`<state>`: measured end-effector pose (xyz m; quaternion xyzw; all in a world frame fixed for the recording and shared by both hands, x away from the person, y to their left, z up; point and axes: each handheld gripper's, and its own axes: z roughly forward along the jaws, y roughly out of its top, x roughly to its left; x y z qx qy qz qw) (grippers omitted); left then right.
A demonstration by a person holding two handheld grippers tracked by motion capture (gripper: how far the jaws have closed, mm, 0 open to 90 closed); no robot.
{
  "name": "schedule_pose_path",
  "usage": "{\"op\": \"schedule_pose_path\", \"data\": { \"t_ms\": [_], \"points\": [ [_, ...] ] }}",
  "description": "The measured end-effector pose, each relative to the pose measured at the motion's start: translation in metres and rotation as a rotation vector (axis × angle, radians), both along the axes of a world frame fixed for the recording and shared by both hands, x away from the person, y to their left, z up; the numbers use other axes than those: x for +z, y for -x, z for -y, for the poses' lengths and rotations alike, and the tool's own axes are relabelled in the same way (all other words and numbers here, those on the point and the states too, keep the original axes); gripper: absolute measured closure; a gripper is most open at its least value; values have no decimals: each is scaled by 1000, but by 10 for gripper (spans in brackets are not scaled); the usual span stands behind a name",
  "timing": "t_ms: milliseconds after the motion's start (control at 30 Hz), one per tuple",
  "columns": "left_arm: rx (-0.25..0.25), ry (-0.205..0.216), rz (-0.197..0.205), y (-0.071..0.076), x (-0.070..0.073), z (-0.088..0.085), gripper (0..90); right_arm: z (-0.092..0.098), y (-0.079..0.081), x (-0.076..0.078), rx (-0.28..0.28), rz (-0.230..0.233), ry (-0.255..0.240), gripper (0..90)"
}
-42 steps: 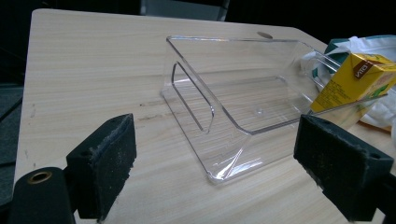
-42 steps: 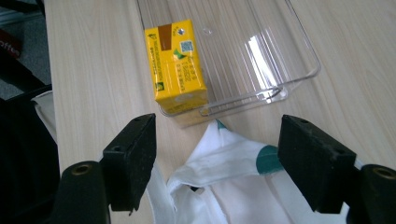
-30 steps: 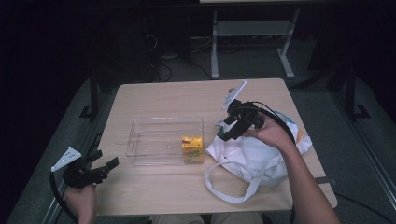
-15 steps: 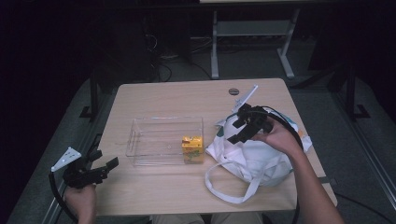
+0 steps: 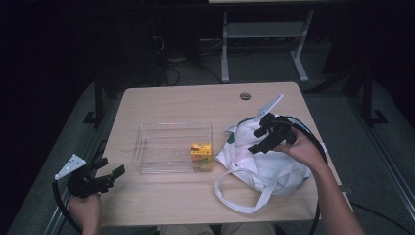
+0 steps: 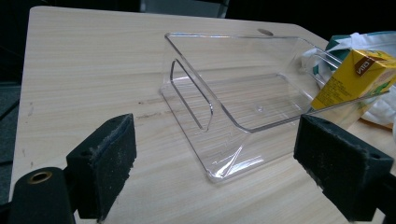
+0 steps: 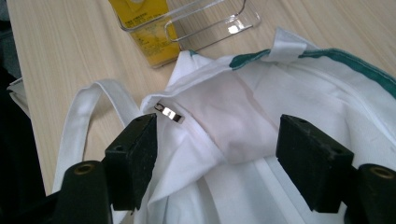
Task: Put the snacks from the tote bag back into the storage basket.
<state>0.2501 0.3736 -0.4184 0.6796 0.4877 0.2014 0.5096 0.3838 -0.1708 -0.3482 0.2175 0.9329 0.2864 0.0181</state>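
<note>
We're hovering our right gripper (image 5: 270,136), jaws wide open, right above the crumpled white cloth tote bag (image 5: 266,164), so it's nearer. Our left gripper (image 5: 100,176), jaws also spread, is sitting well apart at the worktop (image 5: 176,100) corner.

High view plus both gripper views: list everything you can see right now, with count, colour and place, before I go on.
table: one, light wood, centre.
clear bin: one, transparent, mid-table, left of the bag.
drink carton: one, yellow, in the bin's right end.
cloth bag: one, white with green trim, right side of the table, strap looping toward the front edge.
metal clip: one, silver, on the bag's edge.
left tongs: one, black, open, at the table's front-left edge.
right tongs: one, black, open, over the bag.
</note>
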Motion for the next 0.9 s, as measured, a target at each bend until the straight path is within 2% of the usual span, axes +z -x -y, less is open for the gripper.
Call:
{"op": "schedule_pose_path", "data": {
  "t_ms": [167,600,733,900],
  "points": [
    [-1,1,-2,0,0,0,125,11,3,-4,-21,13,-10,287],
    [-1,1,-1,0,0,1,125,34,13,-15,-70,13,-34,286],
    [-5,1,-3,0,0,2,125,42,15,-20,-86,-9,-40,285],
    [-3,4,-3,-1,-1,2,125,51,20,-26,-107,-14,-52,286]
  ]
}}
